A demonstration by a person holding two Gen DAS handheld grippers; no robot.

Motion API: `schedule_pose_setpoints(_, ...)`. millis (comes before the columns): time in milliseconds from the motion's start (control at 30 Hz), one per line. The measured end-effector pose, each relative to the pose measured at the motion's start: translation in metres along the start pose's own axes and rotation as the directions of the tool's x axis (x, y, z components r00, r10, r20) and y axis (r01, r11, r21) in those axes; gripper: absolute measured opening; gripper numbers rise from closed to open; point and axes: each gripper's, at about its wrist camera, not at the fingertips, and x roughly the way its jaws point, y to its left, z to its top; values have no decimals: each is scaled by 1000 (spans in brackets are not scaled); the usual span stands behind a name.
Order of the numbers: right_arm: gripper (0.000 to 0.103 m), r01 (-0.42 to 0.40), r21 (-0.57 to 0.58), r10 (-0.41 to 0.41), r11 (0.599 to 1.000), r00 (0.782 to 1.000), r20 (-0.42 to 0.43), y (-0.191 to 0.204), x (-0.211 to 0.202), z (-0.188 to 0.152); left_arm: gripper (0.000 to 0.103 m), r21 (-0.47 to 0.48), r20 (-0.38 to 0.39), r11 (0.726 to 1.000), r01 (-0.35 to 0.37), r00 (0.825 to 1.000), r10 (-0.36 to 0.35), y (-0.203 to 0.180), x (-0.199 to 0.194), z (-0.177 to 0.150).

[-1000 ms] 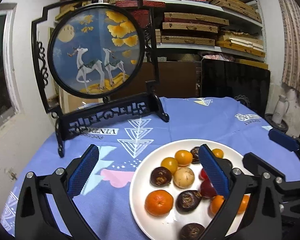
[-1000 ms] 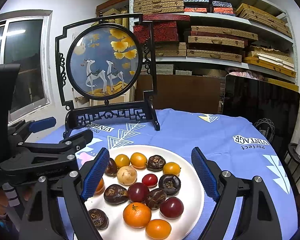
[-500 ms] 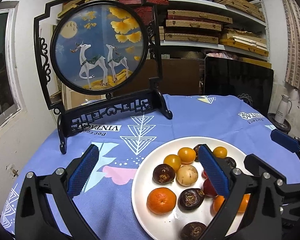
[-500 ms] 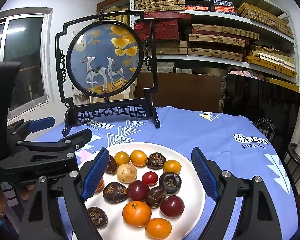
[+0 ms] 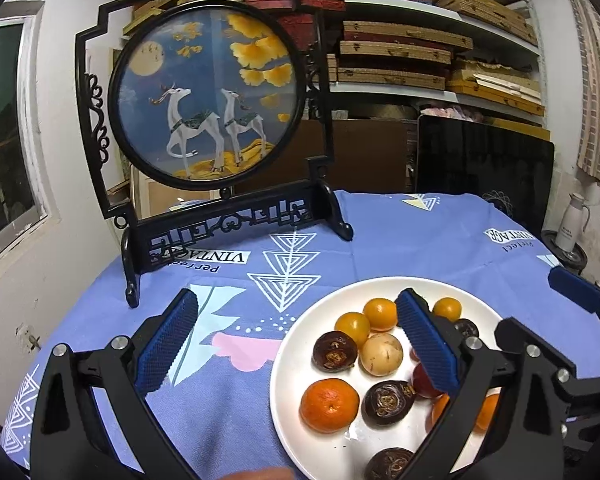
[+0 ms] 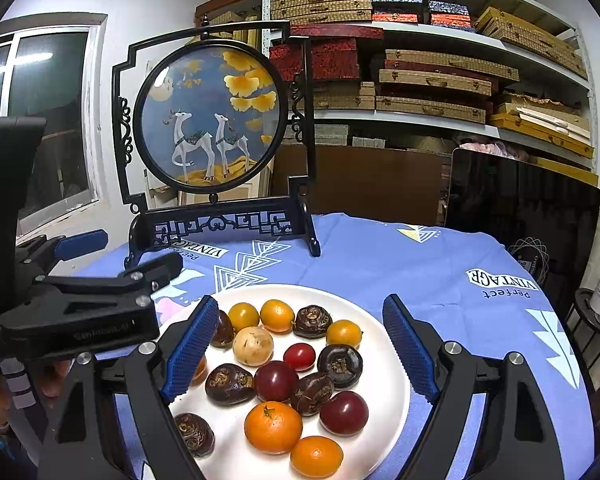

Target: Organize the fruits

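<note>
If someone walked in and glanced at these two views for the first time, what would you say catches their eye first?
Most likely the round deer screen in its black carved stand, upright at the far left of the blue tablecloth. Next, the white plate near the front edge, heaped with small fruit: oranges, dark red plums and brown wrinkled ones. The open left gripper and right gripper frame it, holding nothing.

Indoor artificial light from overhead, fairly bright, soft shadows under fruit on white plate [image 6: 394, 364], dark window [image 6: 48, 120] with lamp reflection, strong fisheye bending, black vignette corners, mostly sharp
</note>
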Motion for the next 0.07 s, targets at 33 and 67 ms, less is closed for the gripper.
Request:
schedule_pose_setpoints(33, 85, 0, 0, 0, 1000, 1000, 0, 0, 0, 0, 97, -2, 0, 1000, -2, 1000, 2, 0, 0, 0)
schedule_pose_setpoints(67, 85, -1, -1, 1, 1000, 1000, -1, 0, 0, 0, 97, -3, 0, 1000, -2, 1000, 2, 1, 0, 0)
